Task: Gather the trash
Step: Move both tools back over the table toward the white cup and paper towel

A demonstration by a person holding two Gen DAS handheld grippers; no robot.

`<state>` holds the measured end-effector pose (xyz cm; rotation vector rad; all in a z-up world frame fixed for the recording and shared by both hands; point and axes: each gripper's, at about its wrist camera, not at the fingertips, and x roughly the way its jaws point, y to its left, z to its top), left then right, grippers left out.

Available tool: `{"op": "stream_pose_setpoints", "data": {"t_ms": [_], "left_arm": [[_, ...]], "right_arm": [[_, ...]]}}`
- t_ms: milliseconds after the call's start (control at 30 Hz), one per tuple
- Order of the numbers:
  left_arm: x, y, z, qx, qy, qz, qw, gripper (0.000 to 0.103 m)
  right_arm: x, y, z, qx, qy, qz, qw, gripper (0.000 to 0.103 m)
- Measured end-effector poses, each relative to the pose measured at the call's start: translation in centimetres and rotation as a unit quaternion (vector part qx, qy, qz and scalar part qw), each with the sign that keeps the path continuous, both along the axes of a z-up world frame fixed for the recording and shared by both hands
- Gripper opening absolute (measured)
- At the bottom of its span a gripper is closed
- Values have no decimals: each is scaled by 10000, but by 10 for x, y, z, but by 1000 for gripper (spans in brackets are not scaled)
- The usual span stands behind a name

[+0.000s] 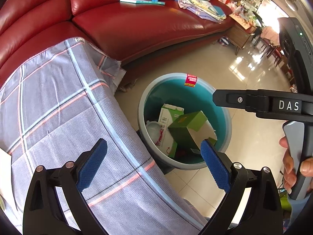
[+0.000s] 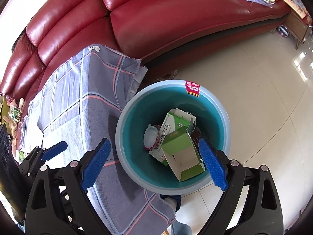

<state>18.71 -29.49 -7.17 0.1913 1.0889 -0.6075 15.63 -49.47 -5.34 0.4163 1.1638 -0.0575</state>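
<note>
A teal trash bin (image 1: 141,105) (image 2: 119,129) stands on the floor beside a cloth-covered table. Inside lie a green carton (image 1: 187,126) (image 2: 179,144) with its flap open, a white-and-green box (image 1: 168,117) (image 2: 172,123) and a white lid (image 2: 150,137). My right gripper (image 2: 154,154) hovers open right above the bin, nothing between its blue pads. My left gripper (image 1: 154,156) is open and empty too, over the table's edge next to the bin. In the left wrist view the right gripper's finger (image 1: 230,98) reaches over the bin from the right, a hand (image 1: 291,168) on its handle.
A grey plaid cloth (image 1: 64,105) (image 2: 78,101) covers the table left of the bin. A red leather sofa (image 1: 137,25) (image 2: 176,19) curves behind, with a book (image 1: 142,1) and piled fabrics (image 1: 201,5) on it. Glossy tiled floor (image 2: 254,98) spreads right.
</note>
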Motion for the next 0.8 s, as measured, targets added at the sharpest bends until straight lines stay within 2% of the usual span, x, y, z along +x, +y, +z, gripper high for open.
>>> {"op": "stream_pose_setpoints", "data": {"t_ms": [333, 567, 800], "left_arm": [[-13, 54, 14, -10, -166, 390, 9991, 96], [-24, 126, 20, -7, -217, 963, 9951, 96], [-46, 210, 22, 36, -280, 1637, 9861, 96]], "right_arm": [[0, 51, 15, -46, -87, 369, 9993, 87], [4, 111, 27, -94, -174, 851, 9962, 87], [5, 184, 36, -134, -194, 1419, 9896, 87]]}}
